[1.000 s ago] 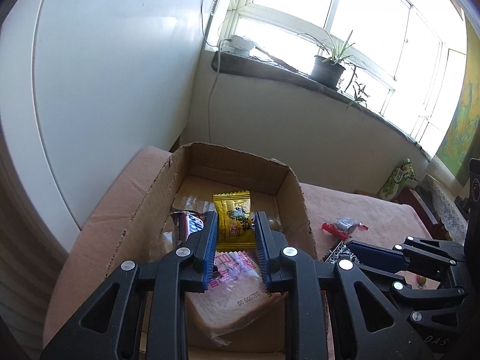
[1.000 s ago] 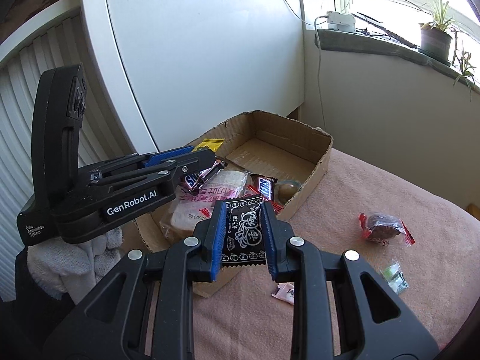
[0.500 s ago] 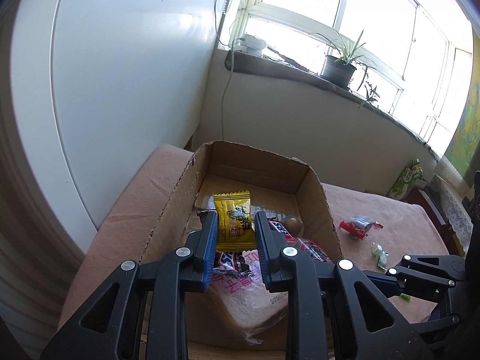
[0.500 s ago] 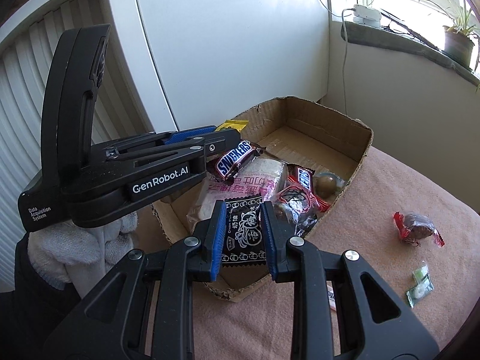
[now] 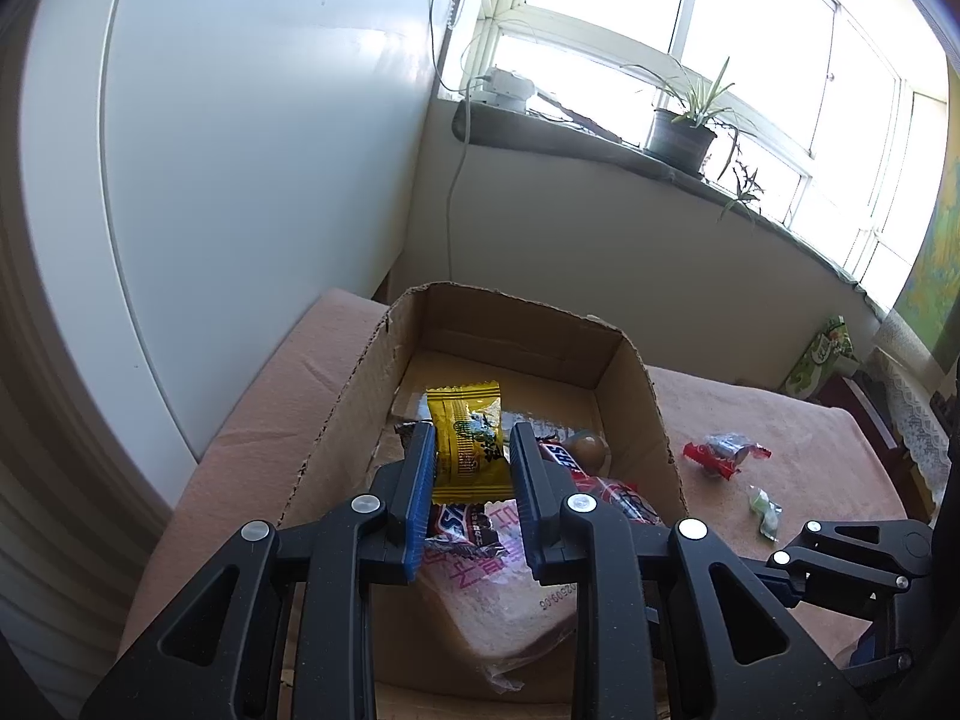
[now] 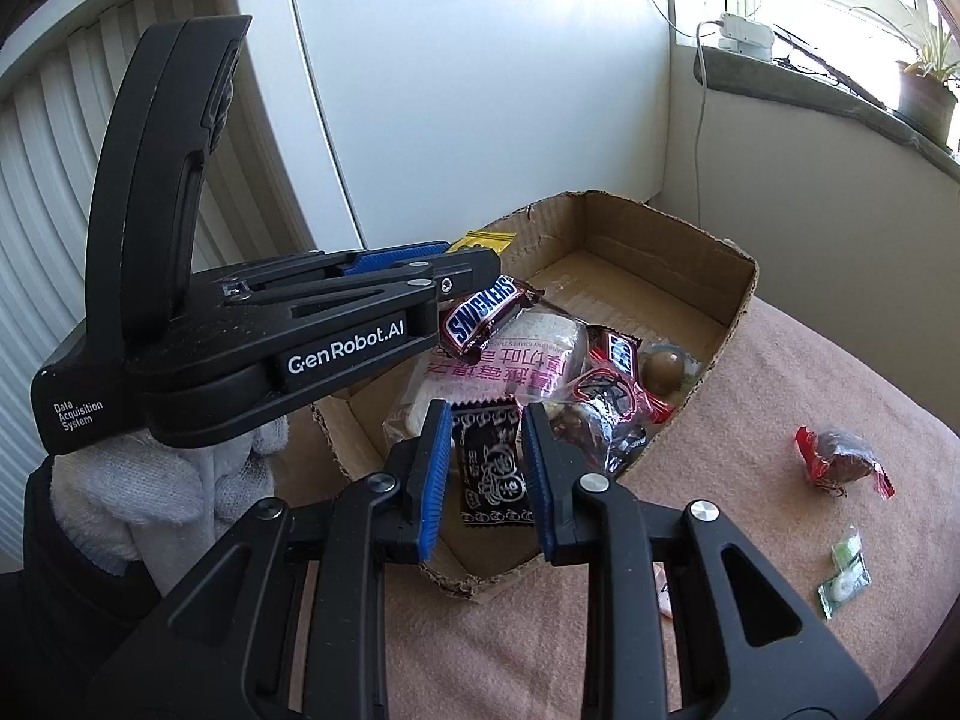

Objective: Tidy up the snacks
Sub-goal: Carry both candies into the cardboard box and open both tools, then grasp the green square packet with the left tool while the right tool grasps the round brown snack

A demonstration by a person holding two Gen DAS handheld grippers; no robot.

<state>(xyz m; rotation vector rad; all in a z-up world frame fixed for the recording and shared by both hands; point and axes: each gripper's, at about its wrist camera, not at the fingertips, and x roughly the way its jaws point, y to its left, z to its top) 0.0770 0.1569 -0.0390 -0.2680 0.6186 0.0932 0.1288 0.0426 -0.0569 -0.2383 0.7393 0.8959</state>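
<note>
My left gripper (image 5: 471, 450) is shut on a yellow snack packet (image 5: 465, 441) and holds it above the open cardboard box (image 5: 354, 396). My right gripper (image 6: 486, 432) is shut on a black snack packet (image 6: 492, 468) over the box's near end (image 6: 741, 294). The box holds a Snickers bar (image 6: 483, 318), a wrapped bread slice (image 6: 510, 372), red-wrapped snacks (image 6: 612, 387) and a brown round sweet (image 6: 663, 369). The left gripper also shows in the right wrist view (image 6: 474, 264), just above the Snickers bar.
A red-wrapped brown snack (image 6: 840, 459) and a small green candy (image 6: 846, 576) lie on the pink cloth (image 6: 750, 510) to the right of the box. A white cabinet (image 5: 240, 150) stands behind on the left. A windowsill with a plant pot (image 5: 678, 141) runs along the back.
Both grippers have risen and pulled back with their packets, so the box looks farther away. The right gripper has moved left over the box's near end.
</note>
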